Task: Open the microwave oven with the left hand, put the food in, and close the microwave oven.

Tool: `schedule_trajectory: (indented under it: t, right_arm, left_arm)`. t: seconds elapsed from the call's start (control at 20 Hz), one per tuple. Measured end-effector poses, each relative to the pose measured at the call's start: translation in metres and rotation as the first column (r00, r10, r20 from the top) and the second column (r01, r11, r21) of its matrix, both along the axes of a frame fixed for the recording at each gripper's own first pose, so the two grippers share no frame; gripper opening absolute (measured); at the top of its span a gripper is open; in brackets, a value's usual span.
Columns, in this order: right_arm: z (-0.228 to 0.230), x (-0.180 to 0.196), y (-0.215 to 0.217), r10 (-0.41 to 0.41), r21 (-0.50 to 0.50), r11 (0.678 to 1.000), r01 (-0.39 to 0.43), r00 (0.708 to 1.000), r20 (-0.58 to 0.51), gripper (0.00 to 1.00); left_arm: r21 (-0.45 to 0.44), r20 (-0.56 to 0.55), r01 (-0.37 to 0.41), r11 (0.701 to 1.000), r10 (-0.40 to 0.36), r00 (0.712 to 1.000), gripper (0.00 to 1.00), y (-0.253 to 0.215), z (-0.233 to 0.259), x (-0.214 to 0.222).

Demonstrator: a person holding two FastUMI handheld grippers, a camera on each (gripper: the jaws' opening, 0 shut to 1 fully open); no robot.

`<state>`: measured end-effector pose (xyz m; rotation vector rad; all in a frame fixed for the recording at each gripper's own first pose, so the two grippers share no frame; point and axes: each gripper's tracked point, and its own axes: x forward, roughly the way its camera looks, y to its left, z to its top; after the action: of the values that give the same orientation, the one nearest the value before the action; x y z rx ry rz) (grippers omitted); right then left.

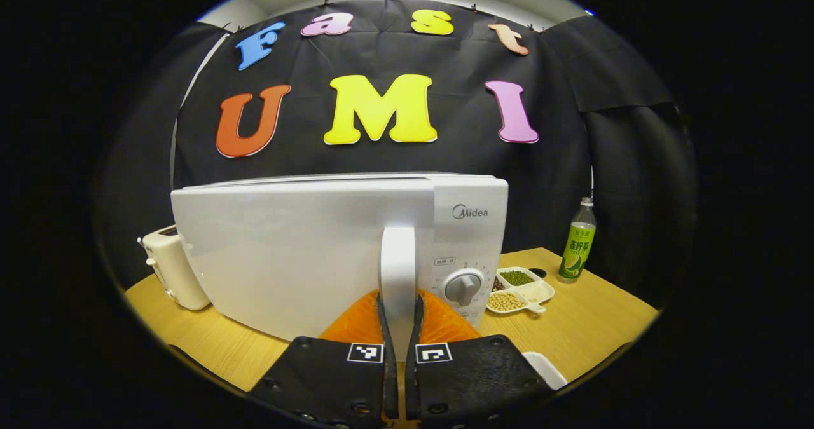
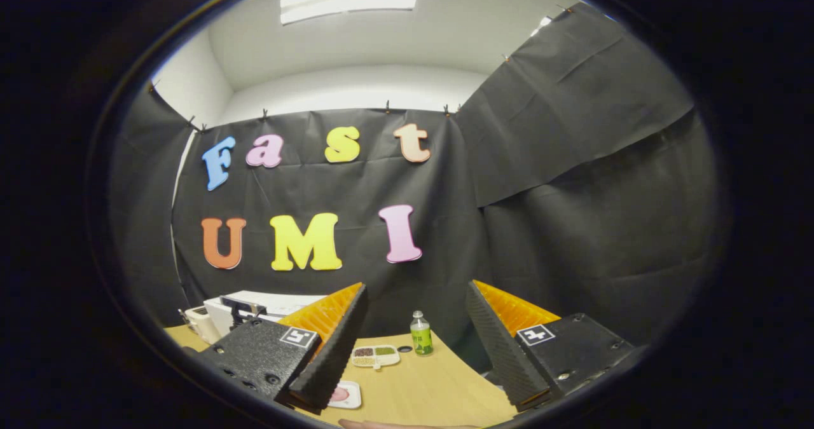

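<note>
The white microwave oven [image 1: 305, 251] stands on the wooden table [image 1: 572, 327], close in front of the left gripper view. Its door carries a tall white handle [image 1: 397, 251] beside the control knob [image 1: 463, 286]. My left gripper [image 1: 399, 305] is shut on the lower part of that handle, one finger on each side. I cannot tell whether the door is ajar. The food is a pinkish piece on a small white plate [image 2: 343, 394], low on the table in the right gripper view. My right gripper [image 2: 416, 289] is held high above the table, open, with nothing between its fingers.
A cream toaster [image 1: 168, 267] stands left of the microwave. To its right are a white divided dish of beans [image 1: 518, 289] and a green-labelled bottle [image 1: 577, 245]. A white plate edge [image 1: 547, 368] shows by the table's near rim. A fingertip [image 2: 381, 424] shows at the bottom.
</note>
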<state>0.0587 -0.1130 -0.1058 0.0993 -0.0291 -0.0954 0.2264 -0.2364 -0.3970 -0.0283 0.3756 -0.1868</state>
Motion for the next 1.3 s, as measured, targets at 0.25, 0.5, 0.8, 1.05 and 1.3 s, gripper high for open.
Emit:
schedule_trajectory:
  t: [0.25, 0.5, 0.8, 1.05, 1.3]
  right_arm:
    - [-0.014, -0.004, 0.017, 0.033, -0.006, 0.999, -0.034, 0.998, -0.053, 0.99]
    - [-0.015, -0.017, 0.036, 0.058, -0.015, 0.998, -0.059, 0.996, -0.069, 0.99]
    - [-0.014, -0.033, 0.062, 0.093, -0.037, 0.995, -0.096, 0.994, -0.064, 0.99]
    - [-0.033, -0.033, 0.081, 0.114, -0.057, 0.991, -0.121, 0.988, -0.104, 0.99]
    - [-0.06, -0.021, 0.101, 0.139, -0.055, 0.987, -0.151, 0.973, -0.184, 0.89]
  left_arm:
    - [-0.045, -0.011, 0.084, 0.995, -0.085, 0.996, 0.04, 0.024, 0.011, -0.053]
    - [-0.042, -0.004, 0.13, 0.991, -0.131, 0.991, 0.04, 0.065, 0.02, -0.101]
    - [-0.015, 0.002, 0.108, 0.994, -0.108, 0.994, 0.04, 0.125, 0.027, -0.145]
    - [0.052, -0.019, 0.046, 0.998, -0.045, 0.999, 0.67, 0.191, 0.022, -0.191]
    - [0.08, 0.025, -0.07, 0.994, 0.068, 0.997, 0.89, 0.257, 0.031, -0.209]
